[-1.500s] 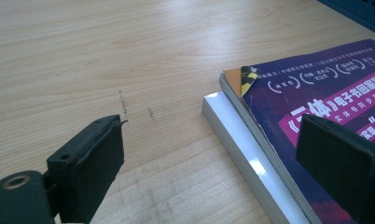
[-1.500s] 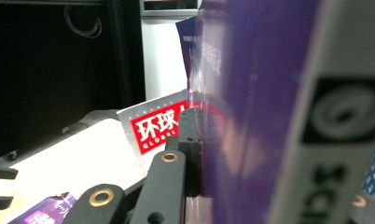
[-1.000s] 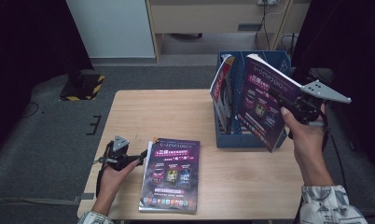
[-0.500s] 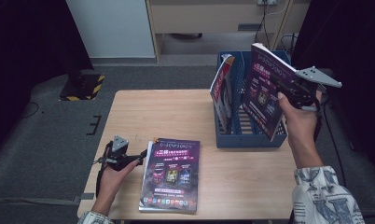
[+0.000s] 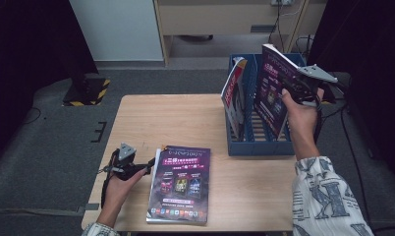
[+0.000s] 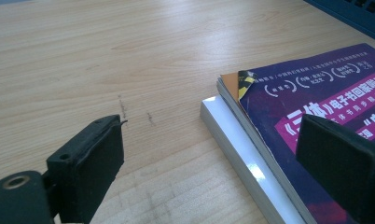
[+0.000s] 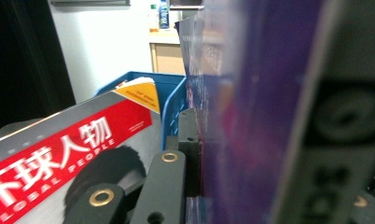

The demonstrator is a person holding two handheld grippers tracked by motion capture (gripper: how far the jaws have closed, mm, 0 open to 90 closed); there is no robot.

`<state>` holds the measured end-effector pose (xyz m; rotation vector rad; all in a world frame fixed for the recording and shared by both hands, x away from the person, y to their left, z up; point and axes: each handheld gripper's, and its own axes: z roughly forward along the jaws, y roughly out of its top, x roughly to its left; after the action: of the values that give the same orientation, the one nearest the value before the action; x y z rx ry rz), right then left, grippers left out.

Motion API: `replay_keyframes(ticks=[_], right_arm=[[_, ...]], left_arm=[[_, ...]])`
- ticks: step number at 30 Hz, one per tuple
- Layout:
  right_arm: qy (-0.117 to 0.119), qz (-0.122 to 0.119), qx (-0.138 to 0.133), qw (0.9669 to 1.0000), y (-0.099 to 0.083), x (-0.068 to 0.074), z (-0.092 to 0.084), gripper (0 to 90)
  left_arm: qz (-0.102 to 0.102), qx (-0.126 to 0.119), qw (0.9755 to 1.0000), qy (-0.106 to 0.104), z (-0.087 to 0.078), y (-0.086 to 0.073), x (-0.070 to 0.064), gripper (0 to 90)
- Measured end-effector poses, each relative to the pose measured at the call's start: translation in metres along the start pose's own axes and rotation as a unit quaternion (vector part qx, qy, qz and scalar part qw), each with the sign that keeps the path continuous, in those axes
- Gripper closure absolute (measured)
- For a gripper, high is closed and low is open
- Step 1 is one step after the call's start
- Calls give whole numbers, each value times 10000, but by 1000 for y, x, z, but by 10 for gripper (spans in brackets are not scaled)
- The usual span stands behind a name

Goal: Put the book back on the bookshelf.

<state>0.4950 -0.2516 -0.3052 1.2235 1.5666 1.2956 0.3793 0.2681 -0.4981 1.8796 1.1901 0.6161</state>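
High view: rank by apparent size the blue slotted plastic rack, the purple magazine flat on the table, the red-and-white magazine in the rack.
1. Blue slotted plastic rack
2. Purple magazine flat on the table, nearer the camera, so the order with the rack is unsure
3. Red-and-white magazine in the rack, seen nearly edge-on

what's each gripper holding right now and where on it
The right gripper is shut on the purple magazine, clamped at its right-hand edge, upright over the blue rack. The left gripper is open and holds nothing, beside the stack of magazines.

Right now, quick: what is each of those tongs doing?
Left tongs: open, empty, beside the stack on the table.
Right tongs: shut on a purple magazine, upright over the blue rack.
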Motion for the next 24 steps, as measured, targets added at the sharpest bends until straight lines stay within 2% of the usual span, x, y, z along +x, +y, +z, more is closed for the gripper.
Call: replay_keyframes(ticks=[5,13,20,24], right_arm=[[-94,61,11,9999,-4,-1,18,827],[-197,207,5,9996,-12,-2,33,827],[-236,251,5,9994,-19,-2,42,827],[-250,257,-2,9994,-23,-2,44,827]], left_arm=[[0,-5,10000,-13,0,0,-1,77],[-18,-88,10000,15,-2,1,0,83],[-37,-77,10000,12,-1,1,1,83],[16,-54,10000,22,-1,1,0,83]])
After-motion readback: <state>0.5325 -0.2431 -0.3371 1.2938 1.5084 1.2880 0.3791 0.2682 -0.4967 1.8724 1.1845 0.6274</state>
